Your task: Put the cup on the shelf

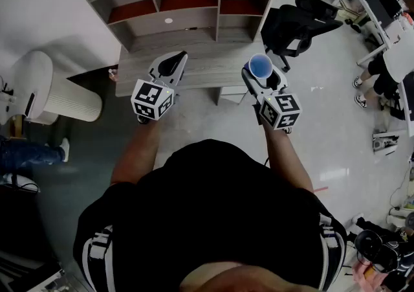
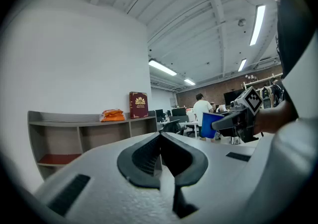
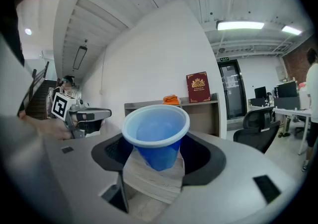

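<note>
A blue cup [image 1: 260, 64] is held upright between the jaws of my right gripper [image 1: 261, 72], over the right end of the wooden desk [image 1: 207, 67]. In the right gripper view the cup [image 3: 156, 133] fills the gap of the right gripper [image 3: 156, 144], mouth up and empty. My left gripper [image 1: 172, 62] hovers over the desk's middle, shut with nothing in it; in its own view the left gripper [image 2: 160, 137] has jaws meeting at the tip. The grey shelf unit [image 1: 187, 12] stands against the wall behind the desk. The left gripper view catches the cup [image 2: 212, 124] at the right.
A red book [image 2: 138, 105] and an orange bundle [image 2: 113, 115] lie on the shelf's top. A black office chair [image 1: 301, 22] stands right of the desk, a white cylinder [image 1: 52, 90] left of it. People sit at desks far right [image 1: 394, 57].
</note>
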Tool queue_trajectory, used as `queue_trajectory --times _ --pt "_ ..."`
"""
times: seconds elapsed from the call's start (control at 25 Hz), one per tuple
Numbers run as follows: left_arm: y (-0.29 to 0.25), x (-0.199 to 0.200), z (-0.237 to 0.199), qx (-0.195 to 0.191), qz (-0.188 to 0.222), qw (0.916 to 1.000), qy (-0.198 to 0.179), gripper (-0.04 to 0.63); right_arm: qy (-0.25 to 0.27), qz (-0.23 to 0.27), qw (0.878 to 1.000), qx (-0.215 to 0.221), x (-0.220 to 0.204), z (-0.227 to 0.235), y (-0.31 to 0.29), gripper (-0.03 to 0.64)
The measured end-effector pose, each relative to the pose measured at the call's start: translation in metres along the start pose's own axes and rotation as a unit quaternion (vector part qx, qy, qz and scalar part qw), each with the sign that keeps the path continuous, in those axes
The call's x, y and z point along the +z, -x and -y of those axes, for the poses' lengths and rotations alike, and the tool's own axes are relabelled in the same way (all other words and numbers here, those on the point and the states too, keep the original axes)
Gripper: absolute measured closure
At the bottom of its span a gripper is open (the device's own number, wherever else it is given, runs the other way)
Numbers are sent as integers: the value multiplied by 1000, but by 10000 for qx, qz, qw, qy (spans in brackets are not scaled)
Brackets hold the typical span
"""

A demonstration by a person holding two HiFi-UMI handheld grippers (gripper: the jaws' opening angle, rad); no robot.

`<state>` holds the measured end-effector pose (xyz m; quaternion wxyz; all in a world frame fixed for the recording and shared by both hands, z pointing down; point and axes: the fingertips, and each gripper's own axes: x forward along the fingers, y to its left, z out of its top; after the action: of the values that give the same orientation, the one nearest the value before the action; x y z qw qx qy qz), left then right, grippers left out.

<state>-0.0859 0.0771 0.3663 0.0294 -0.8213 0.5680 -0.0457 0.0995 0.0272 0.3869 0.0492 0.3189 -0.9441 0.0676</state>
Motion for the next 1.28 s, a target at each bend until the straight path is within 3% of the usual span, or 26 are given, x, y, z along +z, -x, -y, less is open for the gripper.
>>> queue_trajectory --times 0.2,0.64,0.84,1.28 --pt "-10 0 6 -103 109 9992 376 578 -38 -40 10000 6 -8 13 1 321" --pt "-33 -9 30 -221 60 9987 445 578 -184 19 9998 14 -5 38 18 319" --pt "-35 -14 26 -297 78 9968 740 578 -194 23 9998 -19 -2 40 17 319" --pt "-73 -15 6 -607 129 9963 591 578 -262 -26 9992 -316 -7 57 -1 319"
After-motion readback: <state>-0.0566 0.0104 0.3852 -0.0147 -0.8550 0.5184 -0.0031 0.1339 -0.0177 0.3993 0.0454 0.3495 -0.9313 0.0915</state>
